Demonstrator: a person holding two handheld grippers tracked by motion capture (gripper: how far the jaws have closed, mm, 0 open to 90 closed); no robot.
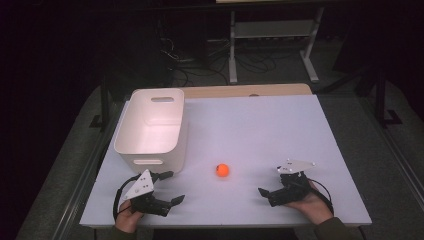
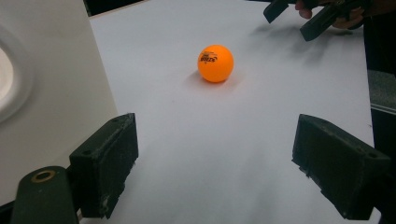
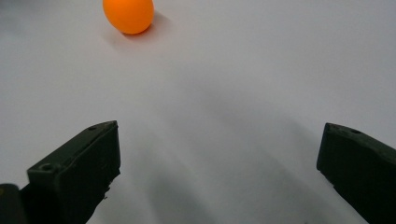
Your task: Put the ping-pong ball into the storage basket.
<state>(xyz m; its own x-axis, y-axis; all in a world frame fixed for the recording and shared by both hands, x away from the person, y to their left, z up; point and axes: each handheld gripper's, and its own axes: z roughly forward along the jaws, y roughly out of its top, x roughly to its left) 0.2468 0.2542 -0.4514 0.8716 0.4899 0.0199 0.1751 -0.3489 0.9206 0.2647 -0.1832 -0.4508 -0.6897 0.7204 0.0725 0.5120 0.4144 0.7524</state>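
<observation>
The left gripper (image 1: 172, 187) sat at the table's near-left corner w/ its jaws spread wide and nothing between them; the right gripper (image 1: 262, 191) at near-right looked the same in its own view, jaws wide apart, empty. In the high view I couldn't make out the right gripper's second jaw — it was lost against the dark body and the hand (image 1: 312, 204) under it. Room beyond the table was mostly black; I could only pick out a grey frame w/ cables on the floor.

A white bin (image 1: 150, 129) w/ handle slots stood on the white table (image 1: 280, 130), left side, just ahead of the left gripper, its near wall close to that gripper's upper jaw. In the left gripper view the bin's wall (image 2: 51, 88) cut off the left edge of the picture. Nothing stood between either gripper and the orange ball (image 1: 222, 170).

The ball lay on bare table between the two grippers, slightly farther from me than both — ahead and a bit left of centre in the left gripper view (image 2: 215, 63), w/ small print on it I couldn't read. In the right gripper view it was far upper-left (image 3: 128, 15), top cropped by the frame. Well apart from both sets of jaws.
</observation>
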